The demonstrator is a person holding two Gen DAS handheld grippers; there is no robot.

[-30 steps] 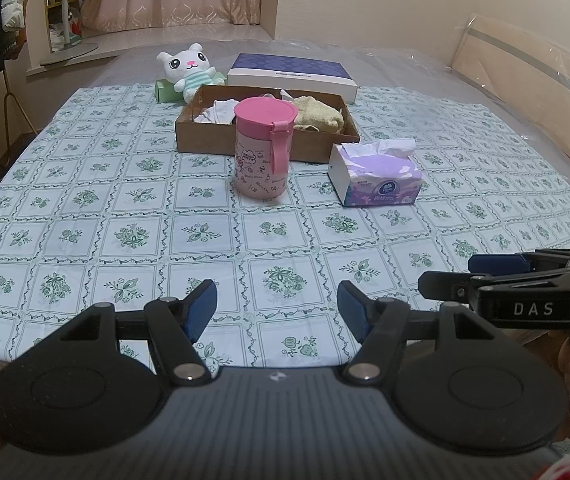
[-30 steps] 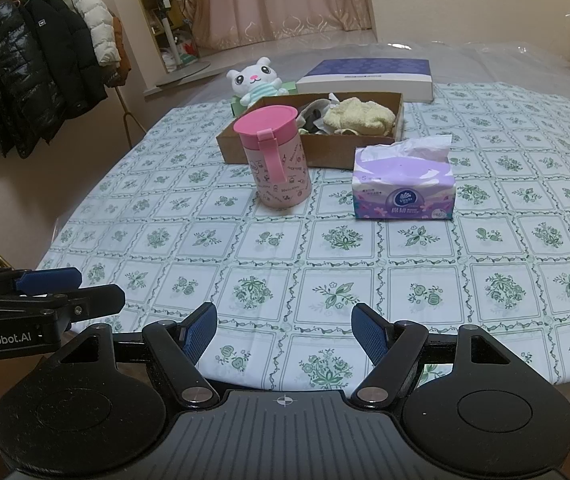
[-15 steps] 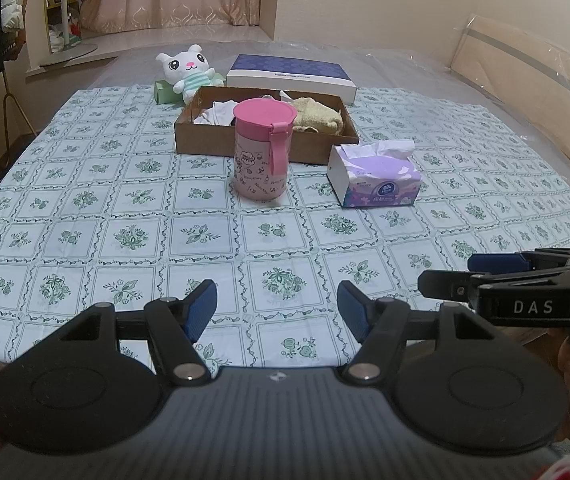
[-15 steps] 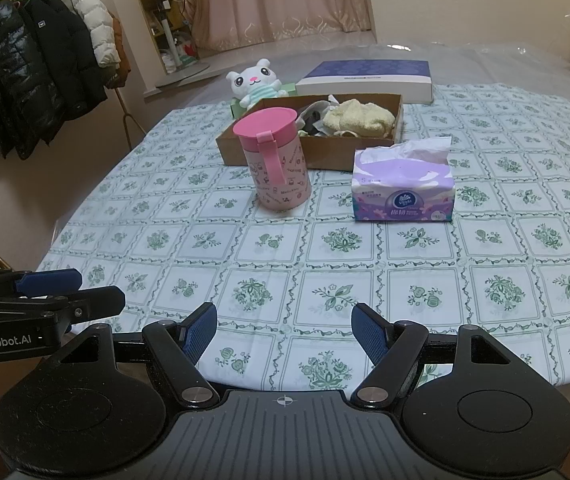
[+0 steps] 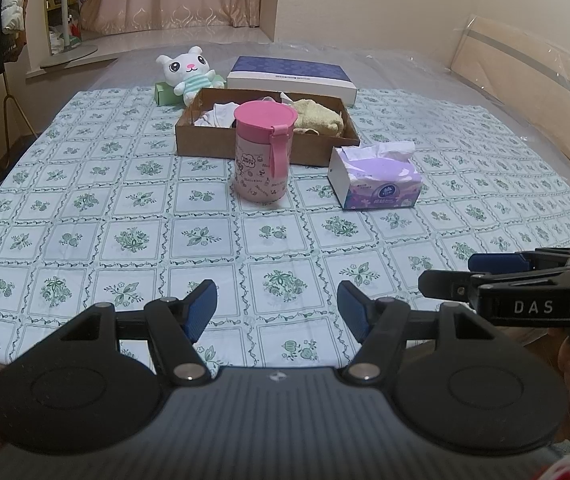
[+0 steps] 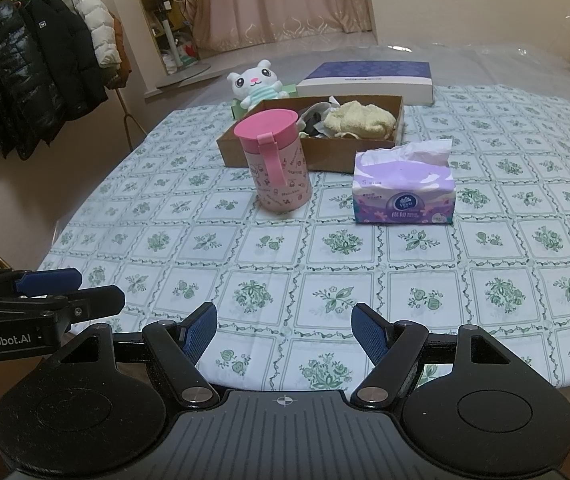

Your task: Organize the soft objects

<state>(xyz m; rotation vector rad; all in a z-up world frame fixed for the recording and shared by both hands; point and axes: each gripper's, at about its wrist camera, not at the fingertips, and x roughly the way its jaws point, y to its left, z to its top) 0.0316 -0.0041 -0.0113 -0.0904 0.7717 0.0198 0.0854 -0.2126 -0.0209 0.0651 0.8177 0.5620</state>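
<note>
A white plush toy sits at the far side of the table, behind a brown cardboard box. The box holds a yellow towel and white and dark cloths. A purple tissue pack lies right of a pink cup. My left gripper and right gripper are open and empty above the near table edge, far from everything.
A blue and white flat box lies behind the cardboard box, a green box beside the plush toy. The patterned tablecloth covers the table. Coats on a rack hang at the left.
Both grippers have drawn back and lifted slightly, so the table objects look a little farther away. Both stay open and nothing on the table has moved.
</note>
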